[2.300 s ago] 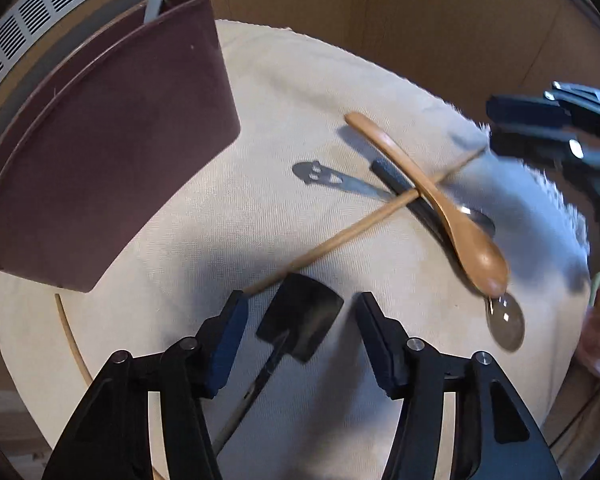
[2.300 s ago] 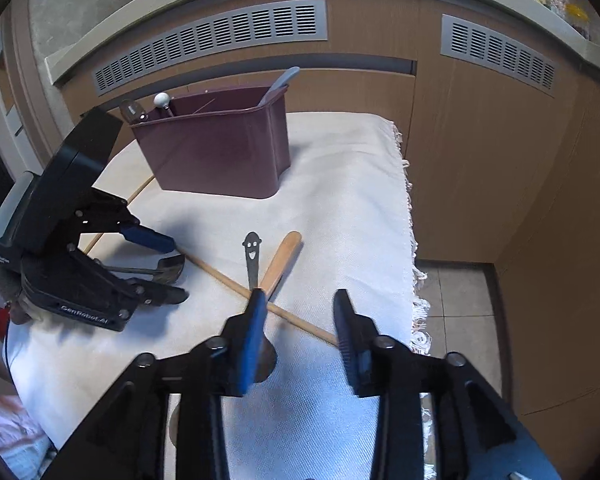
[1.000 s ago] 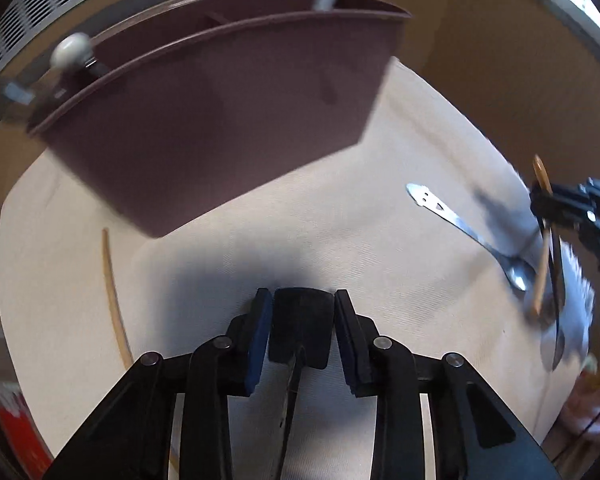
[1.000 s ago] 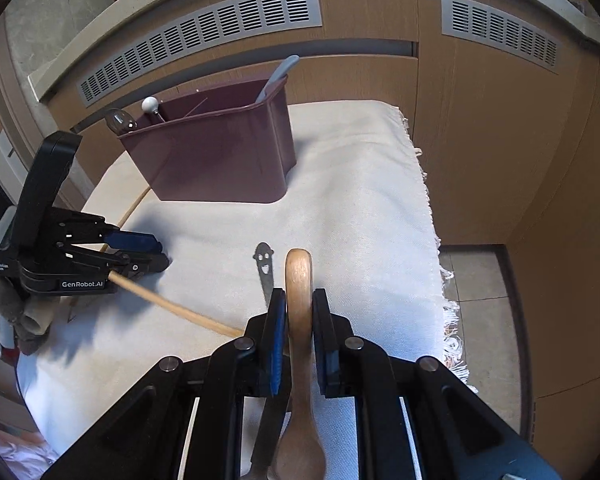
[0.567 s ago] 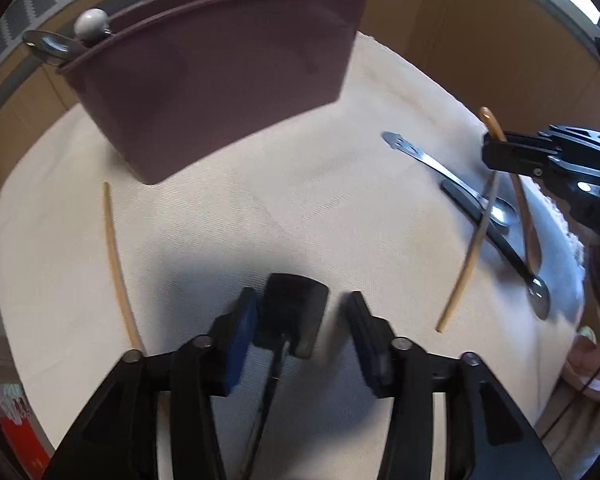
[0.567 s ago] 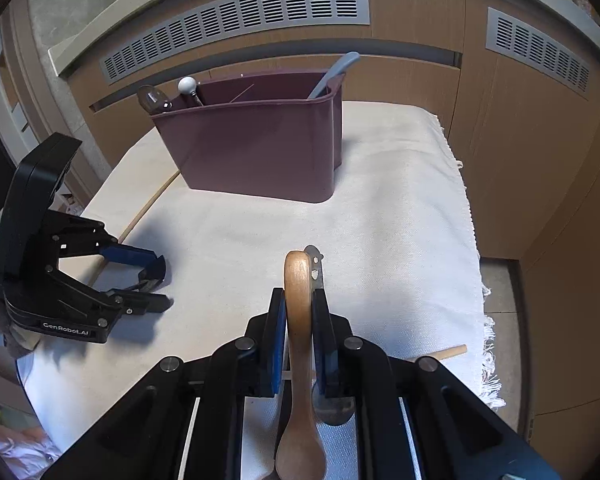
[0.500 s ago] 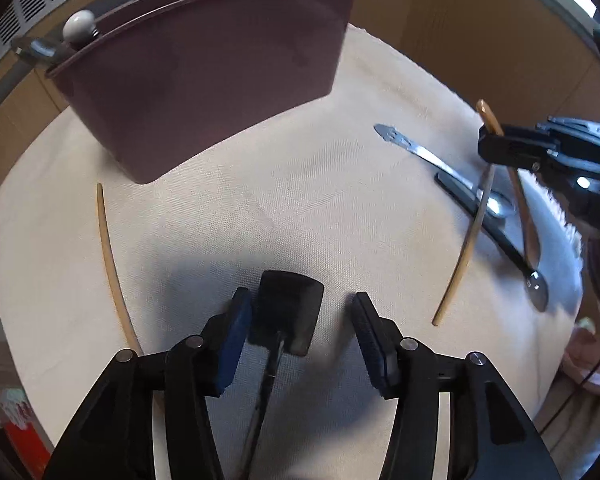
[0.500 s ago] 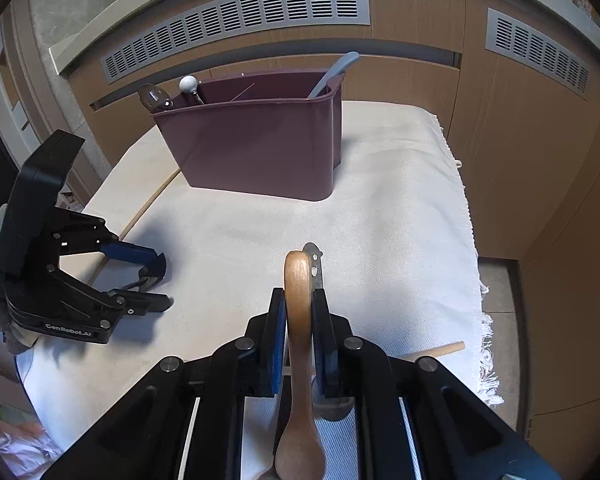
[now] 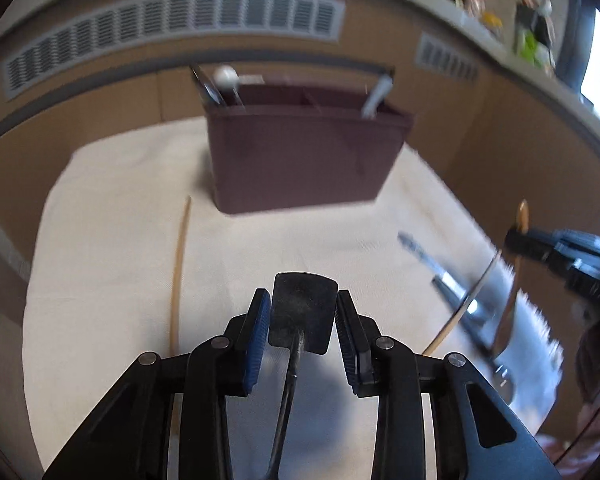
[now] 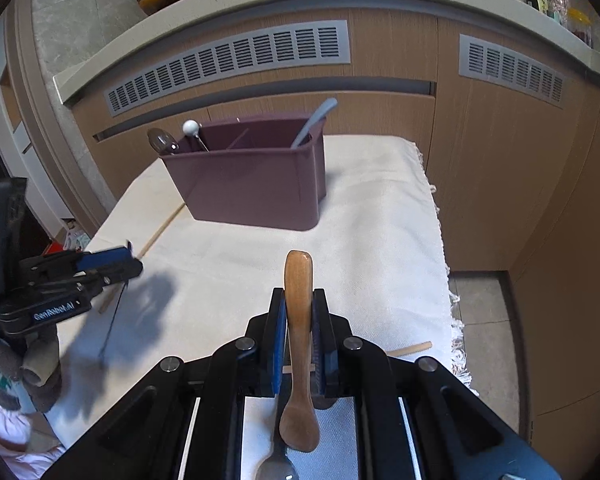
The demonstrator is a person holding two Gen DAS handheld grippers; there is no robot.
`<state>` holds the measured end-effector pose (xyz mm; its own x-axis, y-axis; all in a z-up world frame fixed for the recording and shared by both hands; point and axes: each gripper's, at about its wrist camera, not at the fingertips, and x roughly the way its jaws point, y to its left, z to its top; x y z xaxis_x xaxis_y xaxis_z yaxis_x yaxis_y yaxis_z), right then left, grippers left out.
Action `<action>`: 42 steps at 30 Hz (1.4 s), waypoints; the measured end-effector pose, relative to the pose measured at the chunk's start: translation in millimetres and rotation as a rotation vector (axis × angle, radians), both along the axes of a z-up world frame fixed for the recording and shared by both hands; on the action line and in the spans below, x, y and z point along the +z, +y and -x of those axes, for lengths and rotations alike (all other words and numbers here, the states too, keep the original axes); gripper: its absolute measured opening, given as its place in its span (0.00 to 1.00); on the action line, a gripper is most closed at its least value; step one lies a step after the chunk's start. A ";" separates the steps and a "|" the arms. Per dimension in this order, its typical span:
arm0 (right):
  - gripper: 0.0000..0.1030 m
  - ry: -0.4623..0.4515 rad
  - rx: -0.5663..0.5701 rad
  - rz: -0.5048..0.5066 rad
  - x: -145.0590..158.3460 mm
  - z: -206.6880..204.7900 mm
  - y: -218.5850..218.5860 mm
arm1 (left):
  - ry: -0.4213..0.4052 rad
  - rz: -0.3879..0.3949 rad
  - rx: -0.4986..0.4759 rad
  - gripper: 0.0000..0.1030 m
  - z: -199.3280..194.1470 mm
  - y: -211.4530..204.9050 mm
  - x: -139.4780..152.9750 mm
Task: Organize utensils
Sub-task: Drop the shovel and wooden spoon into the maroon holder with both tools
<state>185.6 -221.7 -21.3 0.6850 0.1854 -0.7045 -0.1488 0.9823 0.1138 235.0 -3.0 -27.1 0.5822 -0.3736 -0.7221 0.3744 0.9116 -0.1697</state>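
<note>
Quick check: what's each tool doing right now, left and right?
Left tool: jaws just closing, shut on the black spatula.
Right tool: shut on the wooden spoon.

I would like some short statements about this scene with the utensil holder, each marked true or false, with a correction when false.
1. The right tool is shut on the wooden spoon. True.
2. The left tool is empty. False: the black spatula sits between its pads.
3. The maroon utensil holder already has utensils in it. True.
4. The holder lies tipped on its side. False: it stands upright on the white cloth.
5. A chopstick lies on the cloth. True.
</note>
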 end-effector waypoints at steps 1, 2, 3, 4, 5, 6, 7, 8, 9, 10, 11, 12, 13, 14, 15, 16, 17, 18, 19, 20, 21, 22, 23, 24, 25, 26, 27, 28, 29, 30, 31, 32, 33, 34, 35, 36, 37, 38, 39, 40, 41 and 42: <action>0.10 -0.010 0.004 -0.001 3.1 0.6 1.5 | -0.037 0.016 0.025 0.33 4.5 1.3 7.1; 0.10 -0.021 0.009 -0.003 6.7 1.3 3.5 | -0.054 0.034 0.039 0.33 3.7 0.9 11.6; 0.10 -0.030 0.012 -0.004 9.8 1.6 5.3 | -0.069 0.069 0.047 0.33 5.5 13.2 23.3; 0.10 -0.040 0.017 -0.002 13.1 2.4 7.5 | -0.073 0.095 0.051 0.33 4.0 13.4 27.9; 0.10 -0.048 0.021 0.001 15.5 3.0 9.8 | -0.079 0.117 0.056 0.33 4.6 15.0 32.3; 0.10 -0.055 0.025 0.006 17.7 3.4 11.6 | -0.087 0.124 0.061 0.33 10.1 13.6 40.0; 0.10 -0.061 0.029 0.010 19.6 3.9 13.1 | -0.090 0.128 0.054 0.33 11.3 11.6 42.5; 0.10 -0.066 0.032 0.013 21.3 3.8 14.3 | -0.096 0.133 0.050 0.33 11.9 10.8 44.3; 0.10 -0.071 0.035 0.019 23.3 3.8 15.5 | -0.103 0.130 0.051 0.33 12.5 9.8 46.4; 0.10 -0.077 0.035 0.023 24.8 3.7 16.6 | -0.110 0.127 0.048 0.33 12.7 9.3 49.6; 0.10 -0.081 0.037 0.027 26.5 3.3 17.5 | -0.118 0.124 0.051 0.33 14.6 9.4 53.0; 0.10 -0.084 0.038 0.030 28.0 2.9 17.9 | -0.123 0.122 0.053 0.33 12.7 6.5 49.5; 0.10 -0.089 0.038 0.035 30.2 2.4 18.8 | -0.131 0.121 0.054 0.33 12.7 6.1 51.3; 0.10 -0.091 0.038 0.038 31.8 1.6 19.5 | -0.137 0.122 0.055 0.33 13.0 6.2 54.4; 0.10 -0.095 0.041 0.041 33.7 1.3 20.1 | -0.143 0.122 0.055 0.33 12.3 6.8 57.0; 0.10 -0.104 0.043 0.046 36.8 1.1 21.1 | -0.147 0.121 0.052 0.33 11.6 6.7 59.8; 0.10 -0.112 0.044 0.049 39.3 1.3 21.7 | -0.159 0.120 0.050 0.33 11.6 6.4 63.9; 0.10 -0.120 0.046 0.052 42.2 1.5 22.5 | -0.169 0.118 0.050 0.33 12.2 6.5 67.6; 0.10 -0.130 0.049 0.056 45.6 1.5 23.2 | -0.177 0.114 0.049 0.32 12.8 6.3 70.4; 0.10 -0.138 0.049 0.059 48.2 1.0 23.7 | -0.189 0.111 0.048 0.32 12.8 5.7 74.6; 0.10 -0.144 0.050 0.061 50.9 0.0 24.4 | -0.195 0.111 0.048 0.32 12.6 5.7 77.3; 0.10 -0.154 0.051 0.065 54.2 -0.9 24.9 | -0.202 0.112 0.042 0.31 12.0 5.0 81.7; 0.10 -0.164 0.051 0.068 57.9 -2.4 25.5 | -0.209 0.109 0.039 0.31 11.5 4.3 85.6; 0.10 -0.172 0.052 0.071 62.2 -4.5 26.0 | -0.223 0.104 0.037 0.31 10.3 3.0 91.4; 0.10 -0.183 0.055 0.071 68.3 -6.8 26.4 | -0.237 0.101 0.030 0.31 8.5 1.5 98.0; 0.10 -0.200 0.055 0.069 76.5 -9.3 26.5 | -0.247 0.100 0.027 0.31 6.7 0.3 104.6; 0.10 -0.219 0.056 0.068 85.7 -12.7 26.7 | -0.266 0.103 0.019 0.31 3.8 -1.0 115.6; 0.10 -0.246 0.057 0.066 97.6 -16.3 26.5 | -0.282 0.104 0.015 0.31 1.9 -1.9 125.0; 0.10 -0.277 0.060 0.063 111.7 -20.4 26.5 | -0.310 0.104 0.007 0.31 -1.6 -3.6 139.7; 0.10 -0.302 0.063 0.059 123.6 -24.6 26.7 | -0.345 0.099 0.001 0.31 -5.8 -5.7 155.4; 0.10 -0.326 0.068 0.054 136.8 -30.1 27.0 | -0.374 0.093 0.003 0.31 -10.4 -7.7 167.8; 0.10 -0.347 0.073 0.052 148.6 -36.5 28.2 | -0.393 0.086 0.002 0.31 -15.1 -9.5 178.0; 0.10 -0.367 0.071 0.057 159.0 -44.8 29.1 | -0.412 0.081 0.005 0.31 -21.2 -11.0 188.1; 0.10 -0.378 0.067 0.062 165.4 -52.3 30.0 | -0.435 0.074 0.013 0.31 -29.5 -12.8 198.3; 0.10 -0.384 0.065 0.066 169.8 -61.7 30.5 | -0.449 0.070 0.017 0.31 -35.6 -13.8 203.9; 0.10 -0.387 0.058 0.068 172.0 -69.8 30.4 | -0.455 0.068 0.017 0.31 -43.5 -14.6 208.4; 0.10 -0.389 0.052 0.069 172.6 -79.4 30.5 | -0.456 0.073 0.021 0.31 -52.5 -14.7 210.9; 0.10 -0.387 0.052 0.066 170.9 -87.7 30.7 | -0.458 0.069 0.023 0.31 -60.5 -15.6 211.2; 0.10 -0.382 0.050 0.064 168.0 -95.9 31.6 | -0.461 0.061 0.023 0.31 -66.5 -16.6 210.0; 0.10 -0.376 0.045 0.068 162.9 -104.5 33.1 | -0.464 0.052 0.031 0.31 -74.1 -17.7 206.9; 0.10 -0.361 0.046 0.075 155.4 -113.1 35.6 | -0.459 0.043 0.031 0.31 -82.6 -19.0 202.1; 0.10 -0.345 0.049 0.074 148.5 -119.3 37.2 | -0.444 0.039 0.030 0.31 -91.9 -20.1 195.0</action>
<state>304.8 -184.5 127.2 0.8766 0.1813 -0.4458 -0.2135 0.9767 -0.0225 326.9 -23.1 167.9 0.8434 -0.3741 -0.3856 0.3925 0.9191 -0.0330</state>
